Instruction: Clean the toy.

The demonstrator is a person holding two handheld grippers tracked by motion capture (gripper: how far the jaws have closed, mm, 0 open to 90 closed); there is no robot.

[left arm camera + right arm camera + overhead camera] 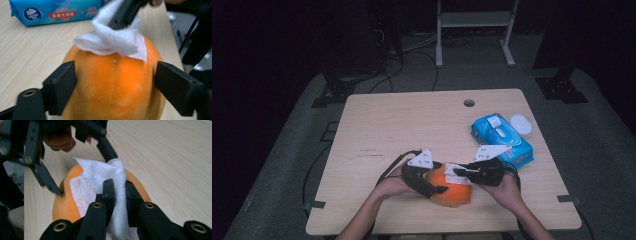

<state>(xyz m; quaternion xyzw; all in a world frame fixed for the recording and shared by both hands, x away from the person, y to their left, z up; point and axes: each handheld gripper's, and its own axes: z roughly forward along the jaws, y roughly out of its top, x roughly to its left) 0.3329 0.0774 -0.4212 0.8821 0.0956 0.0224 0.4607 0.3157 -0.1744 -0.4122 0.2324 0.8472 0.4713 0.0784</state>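
Here, the left gripper (113, 87) straddles an orange fruit (113, 85) on the table (377, 125), its jaws spread to either flank; whether the pads press the skin cannot be told, so the fruit may be barely steadied; the right gripper (117, 195) is clenched on a white wipe (100, 173) draped over the fruit's top, just ahead of its jaws. A firm rub could roll the round, smooth fruit out from between the left jaws; the thin wipe could also bunch or slip free. The fruit looks matte and faintly ribbed; the wipe soft, fibrous, crumpled; beyond the right gripper lies a glossy blue pack (502, 140).
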